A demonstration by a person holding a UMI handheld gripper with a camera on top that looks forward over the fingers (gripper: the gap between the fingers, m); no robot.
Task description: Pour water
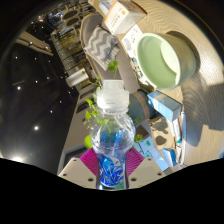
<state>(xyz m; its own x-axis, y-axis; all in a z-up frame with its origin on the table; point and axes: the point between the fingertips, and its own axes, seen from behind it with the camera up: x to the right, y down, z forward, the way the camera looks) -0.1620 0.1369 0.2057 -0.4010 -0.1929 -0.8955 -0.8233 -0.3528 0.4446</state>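
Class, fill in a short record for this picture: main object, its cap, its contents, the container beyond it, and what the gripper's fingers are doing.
main object: clear plastic water bottle, blue label
cap: white, on
contents: cannot tell the level
container beyond: pale green bowl, apparently empty, on the table
gripper: pink pad visible beside the bottle; finger state cannot be told
pouring: not yet begun

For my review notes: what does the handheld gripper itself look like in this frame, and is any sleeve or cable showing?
Little of the gripper shows. A magenta pad on one finger's inner face peeks out beside the water bottle. The rest of the fingers is lost in darkness below. No cable, marking, hand or sleeve is visible.
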